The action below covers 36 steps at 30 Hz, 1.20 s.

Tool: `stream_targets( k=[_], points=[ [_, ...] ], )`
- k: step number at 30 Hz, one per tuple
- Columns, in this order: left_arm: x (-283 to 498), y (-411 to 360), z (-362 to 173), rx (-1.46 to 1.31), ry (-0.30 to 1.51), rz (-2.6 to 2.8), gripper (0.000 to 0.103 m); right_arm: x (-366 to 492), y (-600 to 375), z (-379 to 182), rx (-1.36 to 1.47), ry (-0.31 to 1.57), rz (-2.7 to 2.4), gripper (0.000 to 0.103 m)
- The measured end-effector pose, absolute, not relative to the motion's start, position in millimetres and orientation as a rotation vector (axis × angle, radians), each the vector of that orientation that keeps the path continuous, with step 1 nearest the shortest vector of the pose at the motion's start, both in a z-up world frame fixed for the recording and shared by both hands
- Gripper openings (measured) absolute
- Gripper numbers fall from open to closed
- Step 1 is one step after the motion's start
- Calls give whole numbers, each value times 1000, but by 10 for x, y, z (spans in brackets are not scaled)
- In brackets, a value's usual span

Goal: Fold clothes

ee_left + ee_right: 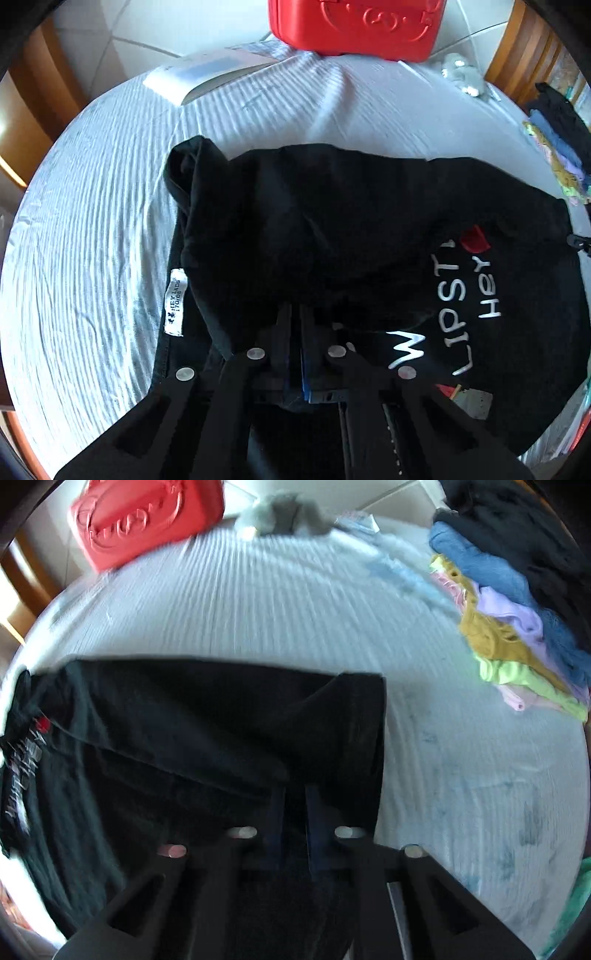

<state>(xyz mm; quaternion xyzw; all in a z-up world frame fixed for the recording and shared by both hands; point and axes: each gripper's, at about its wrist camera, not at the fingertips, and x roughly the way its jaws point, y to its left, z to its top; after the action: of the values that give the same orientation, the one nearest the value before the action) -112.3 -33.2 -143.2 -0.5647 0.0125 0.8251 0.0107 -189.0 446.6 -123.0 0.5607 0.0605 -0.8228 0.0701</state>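
A black T-shirt [332,229] with white lettering and a red lips print lies on the white bedsheet [92,240], partly folded over itself, its neck label [175,302] showing at the left. My left gripper [295,314] is shut on a fold of the shirt near the collar. In the right wrist view the same black T-shirt [184,731] spreads to the left, and my right gripper [295,797] is shut on its edge, with black cloth between the fingers. That view is blurred.
A red case [354,26] sits at the far edge of the bed, with a grey box [207,74] to its left. A pile of coloured clothes [517,627] lies at the right. A grey soft toy [280,513] is at the back.
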Motion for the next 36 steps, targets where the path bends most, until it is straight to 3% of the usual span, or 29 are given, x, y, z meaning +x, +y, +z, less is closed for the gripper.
stream_targets(
  k=[4, 7, 8, 11, 15, 25, 30, 31, 33, 36],
  points=[
    [-917, -504, -1189, -1716, 111, 2702, 0, -1698, 4570, -908, 1560, 158, -2559, 6],
    [-780, -662, -1195, -1774, 117, 2686, 0, -1557, 4737, -1048, 1698, 105, -2460, 10],
    [-773, -683, -1203, -1779, 92, 2678, 1, -1521, 4741, -1184, 1792, 112, -2386, 25],
    [-750, -746, -1227, -1792, 17, 2655, 1, -1447, 4721, -1170, 1793, 129, -2423, 33],
    [-978, -853, -1109, -1706, -115, 2690, 2, -1487, 4948, -929, 1736, -143, -2523, 33],
    [-1908, -892, -1298, -1749, -196, 2669, 3, -2061, 5028, -750, 1689, -199, -2659, 35],
    [-2086, -929, -1439, -1774, -226, 2697, 2, -2418, 4984, -1011, 1756, -264, -2614, 44],
    [-2089, -944, -1445, -1774, -220, 2718, 1, -2455, 4969, -1091, 1805, -256, -2595, 43],
    [-2059, -997, -1409, -1758, -184, 2795, 0, -2508, 4911, -1203, 1862, -215, -2548, 3],
    [-2041, -1123, -1349, -1730, -119, 2924, 0, -2451, 4761, -1113, 1786, -1, -2638, 3]
  ],
)
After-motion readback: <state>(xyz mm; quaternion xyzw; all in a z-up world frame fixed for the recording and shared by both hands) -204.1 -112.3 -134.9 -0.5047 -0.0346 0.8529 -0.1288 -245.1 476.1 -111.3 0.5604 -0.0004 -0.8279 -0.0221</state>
